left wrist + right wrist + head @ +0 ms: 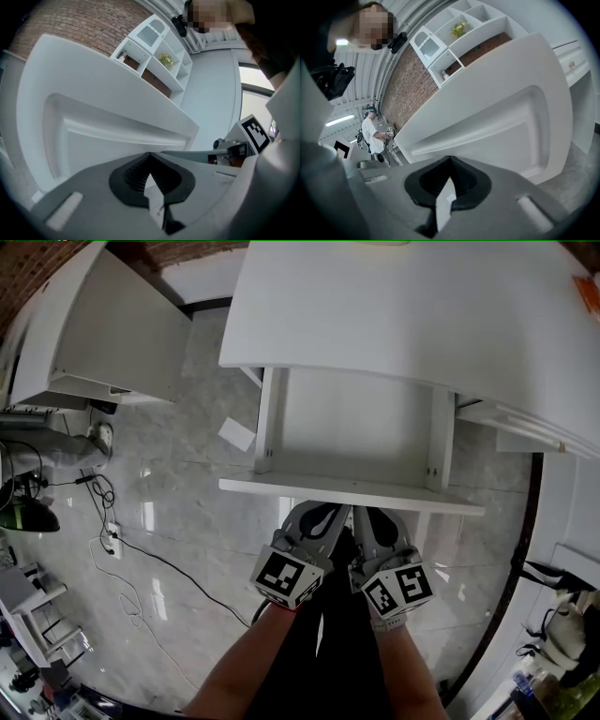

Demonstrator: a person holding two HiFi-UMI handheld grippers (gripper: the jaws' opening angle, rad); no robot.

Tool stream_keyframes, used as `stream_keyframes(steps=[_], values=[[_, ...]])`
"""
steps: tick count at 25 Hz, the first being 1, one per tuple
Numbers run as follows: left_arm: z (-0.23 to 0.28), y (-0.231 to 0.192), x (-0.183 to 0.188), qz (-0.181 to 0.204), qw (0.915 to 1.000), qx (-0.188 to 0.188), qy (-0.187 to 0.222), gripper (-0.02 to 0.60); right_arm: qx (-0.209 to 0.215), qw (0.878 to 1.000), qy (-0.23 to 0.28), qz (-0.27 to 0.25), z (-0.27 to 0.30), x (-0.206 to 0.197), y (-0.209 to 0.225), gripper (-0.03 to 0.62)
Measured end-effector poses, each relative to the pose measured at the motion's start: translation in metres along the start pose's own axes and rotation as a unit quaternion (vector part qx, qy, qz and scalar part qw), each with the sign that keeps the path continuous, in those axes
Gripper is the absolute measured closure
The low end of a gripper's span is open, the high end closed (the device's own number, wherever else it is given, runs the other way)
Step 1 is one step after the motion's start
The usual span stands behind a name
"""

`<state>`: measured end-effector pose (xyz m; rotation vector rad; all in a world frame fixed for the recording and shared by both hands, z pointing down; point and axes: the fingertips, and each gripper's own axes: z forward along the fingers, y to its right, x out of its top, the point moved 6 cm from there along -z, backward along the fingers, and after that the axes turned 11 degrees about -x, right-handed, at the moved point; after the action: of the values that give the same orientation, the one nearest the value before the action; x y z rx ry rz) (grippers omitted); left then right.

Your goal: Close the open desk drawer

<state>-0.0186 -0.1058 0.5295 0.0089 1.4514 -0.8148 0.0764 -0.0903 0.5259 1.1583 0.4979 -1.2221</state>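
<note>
Drawer [352, 432] stood pulled well out from under the white table [403, 315], not yet closed, with the left gripper [322, 514] and right gripper [375, 519] at its front panel, fingers [133, 176] pressed together, the whole push apparently remaining.

grey marble floor [187, 502] bears white desk [403, 315], black cable [175, 567], white card [237, 434].
</note>
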Motion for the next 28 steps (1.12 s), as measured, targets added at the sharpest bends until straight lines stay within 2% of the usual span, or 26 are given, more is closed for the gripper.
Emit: stream_keyframes(steps=[28], values=[[0.043,-0.044,0.040,-0.032,0.9981,0.025,0.046,0.580,0.014,1.000,-0.007,0.002,0.059,0.039,0.016,0.594]])
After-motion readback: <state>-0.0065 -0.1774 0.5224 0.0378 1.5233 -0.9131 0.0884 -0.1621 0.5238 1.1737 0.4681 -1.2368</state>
